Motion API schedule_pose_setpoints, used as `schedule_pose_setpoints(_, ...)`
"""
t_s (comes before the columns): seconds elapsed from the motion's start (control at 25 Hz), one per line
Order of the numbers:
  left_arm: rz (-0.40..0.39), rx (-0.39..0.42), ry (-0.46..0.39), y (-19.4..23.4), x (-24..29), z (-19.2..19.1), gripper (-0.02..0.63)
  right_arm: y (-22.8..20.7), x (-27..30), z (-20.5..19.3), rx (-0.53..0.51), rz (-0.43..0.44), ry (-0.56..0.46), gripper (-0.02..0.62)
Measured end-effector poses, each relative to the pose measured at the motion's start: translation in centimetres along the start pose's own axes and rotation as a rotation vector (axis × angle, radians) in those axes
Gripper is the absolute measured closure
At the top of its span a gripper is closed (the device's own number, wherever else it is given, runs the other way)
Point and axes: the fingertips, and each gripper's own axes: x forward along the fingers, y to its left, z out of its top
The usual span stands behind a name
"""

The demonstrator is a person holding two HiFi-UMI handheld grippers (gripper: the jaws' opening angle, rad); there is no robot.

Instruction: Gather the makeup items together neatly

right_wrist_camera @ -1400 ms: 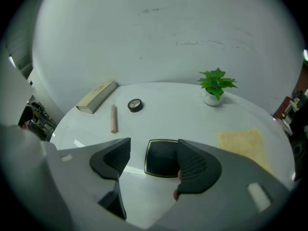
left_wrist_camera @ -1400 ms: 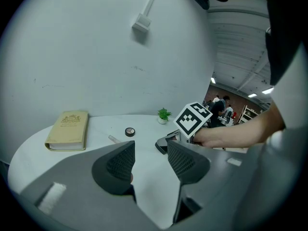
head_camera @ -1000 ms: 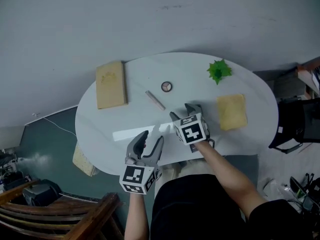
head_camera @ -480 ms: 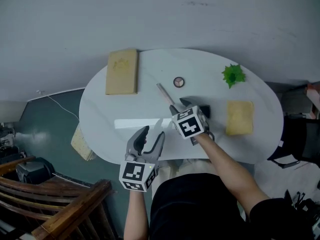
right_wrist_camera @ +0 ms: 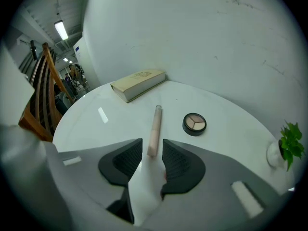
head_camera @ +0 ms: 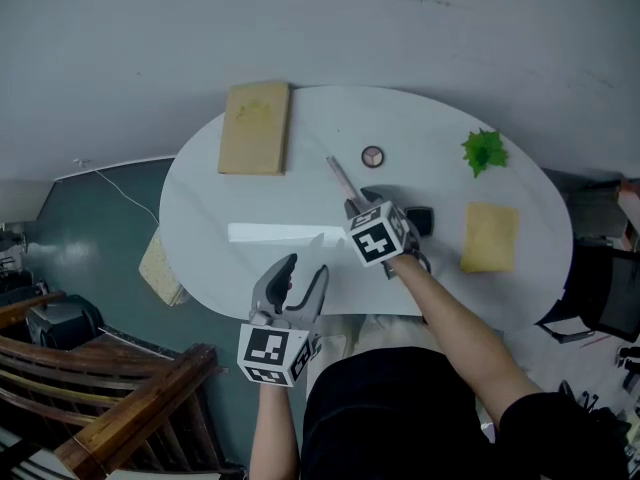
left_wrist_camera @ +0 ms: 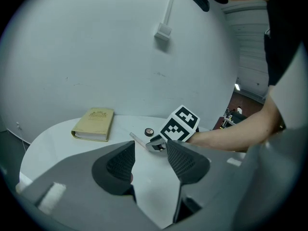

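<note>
Right tongs angled down over the white oval table; jaws have just been closing and are now narrow. Near end of the slim pale-pink makeup tube sits between the pads, with thin gaps either side, so not clamped yet. Tube lies flat mid-table, far end pointing toward the tan hardcover book at the far edge. Round black compact with three beige shades lies just right of the tube, apart from it (lid open or clear, can't tell which). Left tongs hover at the table's near edge, jaws wide, nothing between them, well short of the tube. Small green plant in a white pot at the right rim. Head view: flat yellow pad on the right side of the table, and a small black item just beside the right tongs, too small to identify.
</note>
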Motion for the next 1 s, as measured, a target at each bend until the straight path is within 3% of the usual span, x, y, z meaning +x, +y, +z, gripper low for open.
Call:
schedule_pose_setpoints(0.6, 0.023, -0.027, 0.014, 1.2, -0.8, -1.1, 0.394, -0.2, 2.0, -0.7, -0.024, -0.045, 0.048, 0.517)
schedule_pose_setpoints(1.0, 0.028, -0.024, 0.02, 1.5, -1.0, -1.2, 0.394, -0.5, 2.1, -0.7, -0.02, -0.051, 0.05, 0.525)
